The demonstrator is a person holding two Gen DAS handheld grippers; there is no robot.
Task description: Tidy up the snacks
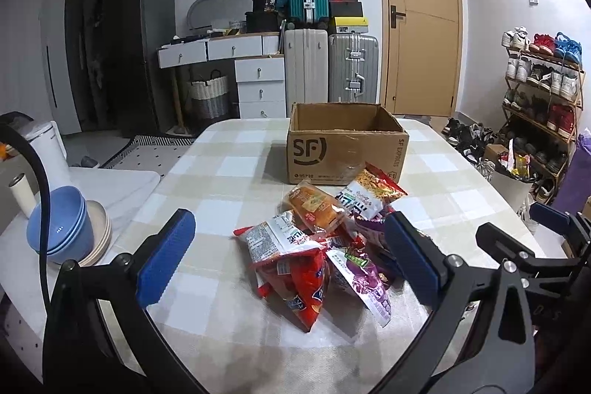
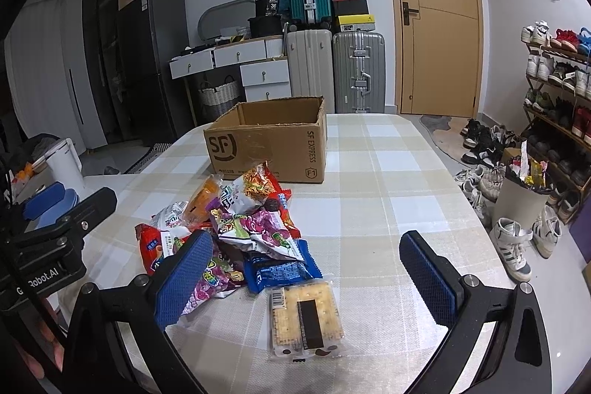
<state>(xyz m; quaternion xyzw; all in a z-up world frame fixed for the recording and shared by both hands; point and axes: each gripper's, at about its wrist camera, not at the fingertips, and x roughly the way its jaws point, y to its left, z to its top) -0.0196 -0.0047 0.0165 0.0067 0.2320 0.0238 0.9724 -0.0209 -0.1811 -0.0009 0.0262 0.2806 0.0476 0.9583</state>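
A heap of snack packets (image 1: 317, 246) lies on the checked tablecloth (image 1: 221, 180), near the table's middle and just in front of a cardboard box (image 1: 347, 150). The box stands open at the top, printed with "SF" on its near face, and its inside as far as it shows holds nothing. In the heap, a red packet (image 1: 299, 287) lies nearest the left camera, a purple packet (image 1: 364, 279) touches it on the right, and an orange bread packet (image 1: 314, 209) sits toward the box. In the right wrist view a blue packet (image 2: 282, 270) lies at the heap's near edge, and a clear pack of crackers (image 2: 304, 318) lies flat just in front of it, touching it.

The left gripper (image 1: 288, 261) hovers over the near side of the heap, its jaws wide apart and holding nothing. The right gripper (image 2: 306, 279) hangs above the crackers, its jaws likewise wide apart and bare.

Left of the table, blue bowls (image 1: 61, 228) stand stacked on a white counter.
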